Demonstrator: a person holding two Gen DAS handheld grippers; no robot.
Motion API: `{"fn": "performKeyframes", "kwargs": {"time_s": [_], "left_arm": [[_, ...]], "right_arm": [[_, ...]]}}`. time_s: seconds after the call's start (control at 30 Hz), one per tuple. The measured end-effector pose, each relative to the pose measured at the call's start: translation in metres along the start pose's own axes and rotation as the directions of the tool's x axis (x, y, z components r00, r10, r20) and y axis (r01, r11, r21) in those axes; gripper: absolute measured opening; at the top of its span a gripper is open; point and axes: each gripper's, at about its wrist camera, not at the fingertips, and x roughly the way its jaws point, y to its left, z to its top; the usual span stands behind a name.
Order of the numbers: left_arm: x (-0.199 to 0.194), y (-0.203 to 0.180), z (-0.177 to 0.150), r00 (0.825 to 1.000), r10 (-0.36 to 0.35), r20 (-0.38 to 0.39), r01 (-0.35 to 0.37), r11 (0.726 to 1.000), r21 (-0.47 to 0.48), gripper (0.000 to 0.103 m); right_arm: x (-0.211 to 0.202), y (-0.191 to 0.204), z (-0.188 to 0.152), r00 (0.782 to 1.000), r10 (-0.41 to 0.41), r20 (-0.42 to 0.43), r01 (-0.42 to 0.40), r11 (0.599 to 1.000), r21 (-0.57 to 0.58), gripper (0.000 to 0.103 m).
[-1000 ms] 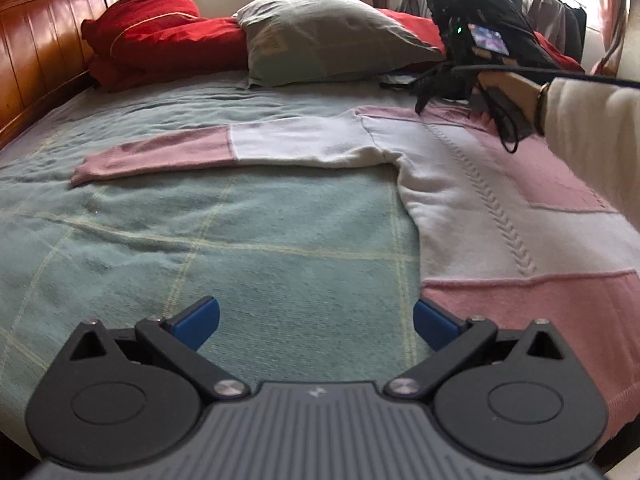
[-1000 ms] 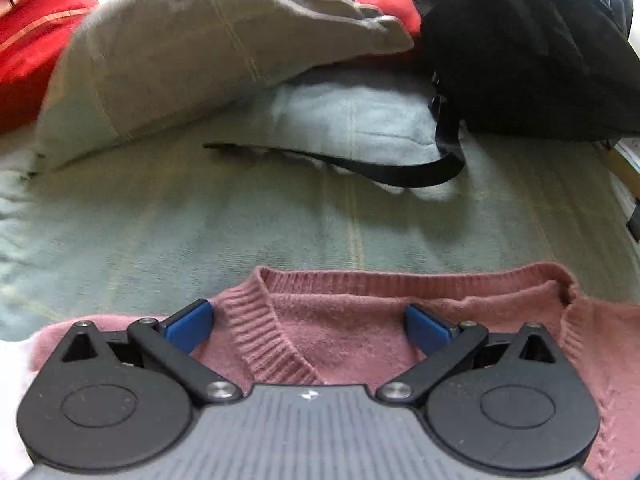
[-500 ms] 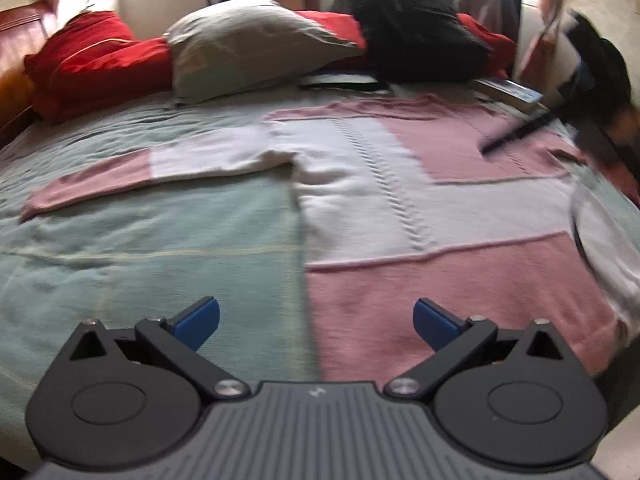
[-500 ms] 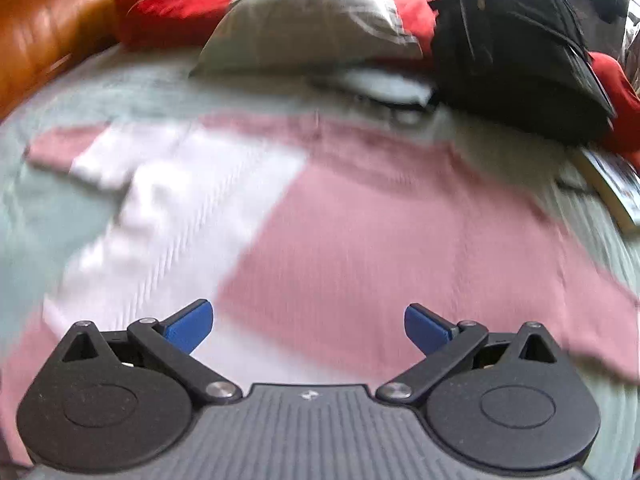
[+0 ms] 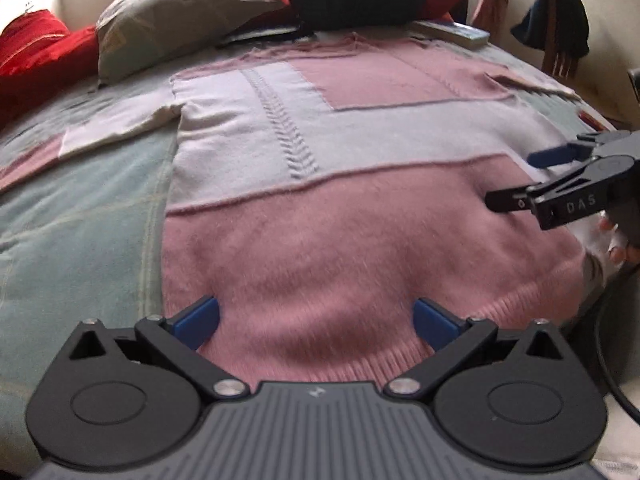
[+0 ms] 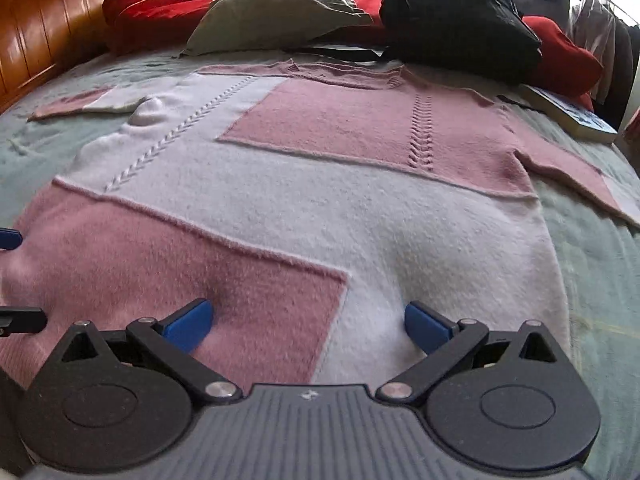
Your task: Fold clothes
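Observation:
A pink and white patchwork sweater (image 5: 340,148) (image 6: 320,208) lies flat, front up, on the green bedspread (image 5: 80,208), with its sleeves spread out to both sides and its ribbed hem nearest me. My left gripper (image 5: 316,322) hovers open over the left part of the hem with nothing between its fingers. My right gripper (image 6: 308,322) is open too, just above the hem's right part where pink meets white. It also shows in the left wrist view as the right gripper (image 5: 514,180), held by a hand (image 5: 620,248).
At the head of the bed lie a grey pillow (image 6: 276,4), red bedding (image 6: 156,4) and a black backpack (image 6: 456,16). A book (image 6: 568,114) rests at the right bed edge. The wooden headboard (image 6: 36,40) stands at the left.
Both grippers have pulled back from the collar and left sleeve area to the sweater's hem at the near bed edge. Both stayed open.

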Motion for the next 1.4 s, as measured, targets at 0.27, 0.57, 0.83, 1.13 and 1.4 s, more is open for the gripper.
{"fn": "performKeyframes", "kwargs": {"time_s": [0.27,0.57,0.83,1.13,1.4], "left_arm": [[-0.019,-0.002,0.015,0.998,0.028,0.057,-0.025,0.998,-0.051,0.102],[-0.006,-0.044,0.052,0.998,-0.027,0.057,0.025,0.999,0.033,0.102],[0.012,-0.077,0.071,0.998,-0.065,0.021,0.062,0.992,0.114,0.102],[0.026,-0.098,0.084,0.996,-0.084,0.010,0.081,0.984,0.157,0.102],[0.038,-0.101,0.084,0.998,-0.064,-0.017,0.066,0.984,0.165,0.102]], "right_arm": [[-0.040,-0.045,-0.009,0.989,0.100,0.106,-0.112,0.987,0.118,0.103],[-0.060,-0.161,-0.005,0.978,0.012,0.207,-0.094,0.915,0.393,0.103],[-0.050,-0.231,-0.006,0.979,-0.048,0.200,-0.061,0.862,0.503,0.103],[-0.027,-0.315,-0.006,0.946,-0.070,0.315,-0.162,0.742,0.651,0.103],[0.014,-0.377,-0.001,0.924,-0.123,0.361,-0.209,0.630,0.748,0.103]]}}
